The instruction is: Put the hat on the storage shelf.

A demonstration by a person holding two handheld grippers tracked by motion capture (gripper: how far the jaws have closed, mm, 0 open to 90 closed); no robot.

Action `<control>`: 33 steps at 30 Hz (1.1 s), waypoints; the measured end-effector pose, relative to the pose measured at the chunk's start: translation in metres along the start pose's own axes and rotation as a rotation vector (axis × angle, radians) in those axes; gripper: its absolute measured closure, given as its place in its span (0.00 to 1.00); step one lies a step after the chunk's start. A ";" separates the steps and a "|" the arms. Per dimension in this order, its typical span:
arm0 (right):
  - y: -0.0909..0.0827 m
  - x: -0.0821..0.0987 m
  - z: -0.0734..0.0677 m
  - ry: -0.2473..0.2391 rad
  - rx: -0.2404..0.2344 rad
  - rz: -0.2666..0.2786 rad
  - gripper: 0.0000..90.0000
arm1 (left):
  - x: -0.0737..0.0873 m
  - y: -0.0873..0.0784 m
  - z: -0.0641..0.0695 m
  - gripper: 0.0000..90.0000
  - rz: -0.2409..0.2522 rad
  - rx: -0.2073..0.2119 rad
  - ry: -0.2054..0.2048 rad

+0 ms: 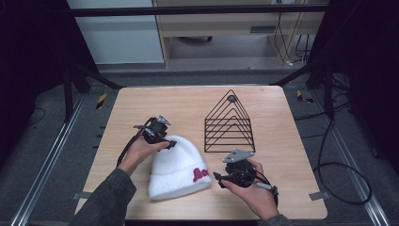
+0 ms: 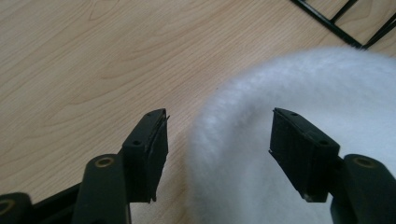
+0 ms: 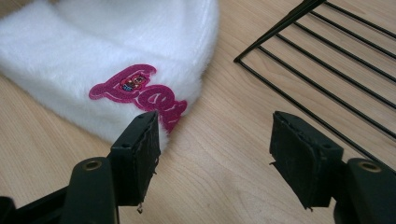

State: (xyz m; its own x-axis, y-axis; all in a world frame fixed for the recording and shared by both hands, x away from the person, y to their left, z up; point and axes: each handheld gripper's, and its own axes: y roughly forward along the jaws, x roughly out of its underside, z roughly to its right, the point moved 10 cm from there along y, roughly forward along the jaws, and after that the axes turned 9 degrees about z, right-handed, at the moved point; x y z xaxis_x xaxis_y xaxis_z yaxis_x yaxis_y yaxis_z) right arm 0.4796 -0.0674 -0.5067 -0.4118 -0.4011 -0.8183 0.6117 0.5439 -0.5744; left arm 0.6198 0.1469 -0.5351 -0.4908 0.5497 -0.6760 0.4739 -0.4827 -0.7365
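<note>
A fluffy white beanie [image 1: 176, 167] with a pink embroidered logo [image 1: 200, 175] lies on the wooden table [image 1: 141, 103], cuff toward the front. My left gripper [image 1: 169, 143] is at the hat's rounded top. In the left gripper view the left gripper [image 2: 219, 126] is open, straddling the edge of the beanie [image 2: 303, 84], with a gap between the fur and the pads. My right gripper [image 1: 219, 179] is at the cuff's right corner. In the right gripper view the right gripper [image 3: 215, 126] is open over bare wood, with the beanie [image 3: 116, 37] and its logo [image 3: 140, 88] just behind one jaw.
A black wire rack [image 1: 229, 123] shaped like a triangle stands right of the hat at mid-table, close behind my right gripper; the rack's bars [image 3: 327, 60] run just beyond the jaws. A corner of the rack [image 2: 327, 21] lies past the hat. Dark floor and cables surround the table.
</note>
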 end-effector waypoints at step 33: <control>-0.007 0.004 0.014 0.025 0.048 0.026 0.36 | -0.028 -0.077 0.049 0.90 0.192 0.010 0.093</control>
State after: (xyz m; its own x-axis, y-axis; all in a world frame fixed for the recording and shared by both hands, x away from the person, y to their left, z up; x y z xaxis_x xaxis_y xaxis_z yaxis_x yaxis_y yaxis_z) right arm 0.4830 -0.0834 -0.5058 -0.4114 -0.3685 -0.8336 0.6538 0.5179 -0.5516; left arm 0.5610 0.1354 -0.4605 -0.3227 0.5072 -0.7991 0.5447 -0.5910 -0.5950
